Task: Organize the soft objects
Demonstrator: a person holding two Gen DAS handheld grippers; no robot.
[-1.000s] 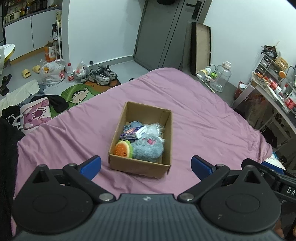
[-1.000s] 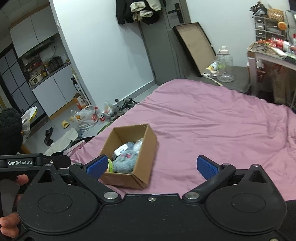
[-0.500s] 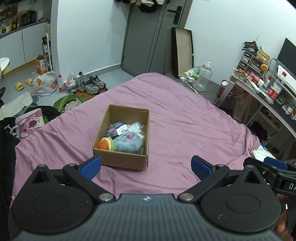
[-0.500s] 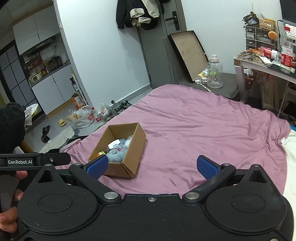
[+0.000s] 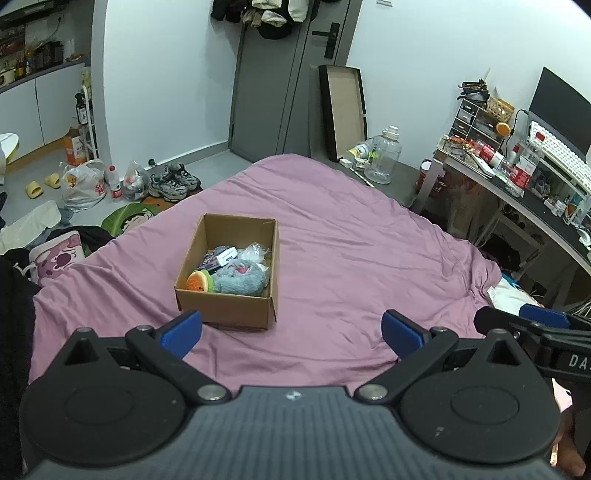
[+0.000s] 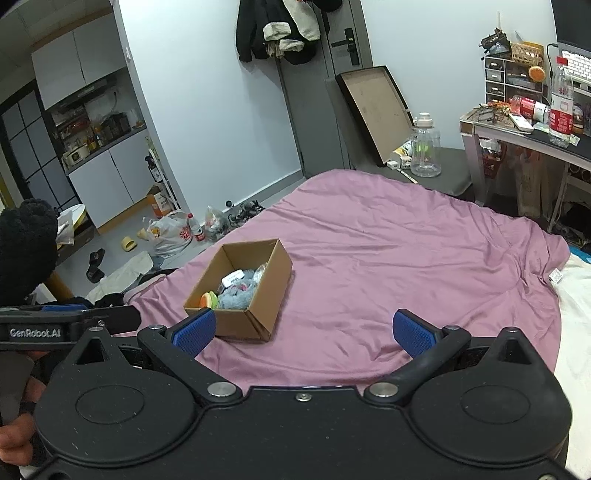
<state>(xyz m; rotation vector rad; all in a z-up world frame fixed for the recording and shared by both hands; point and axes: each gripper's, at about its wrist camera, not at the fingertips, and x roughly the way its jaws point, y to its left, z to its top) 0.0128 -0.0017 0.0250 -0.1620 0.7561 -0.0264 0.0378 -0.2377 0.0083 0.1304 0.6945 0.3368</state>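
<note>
From here I see a bed point(image 5: 351, 236) under a mauve sheet; white walls point(image 5: 166, 74) and a grey door point(image 5: 273, 92) hung with clothes point(image 6: 280, 29) behind it; a grey floor point(image 5: 33, 173) strewn with shoes point(image 5: 173, 182) and bags; a cluttered tabletop point(image 5: 517, 192) at right; white cabinets point(image 6: 110, 173) far left.

Even, fairly bright indoor light with soft shadows and no strong glare. Both views are sharp at centre, with fisheye bending the walls point(image 5: 166, 74) and dark corners.
</note>
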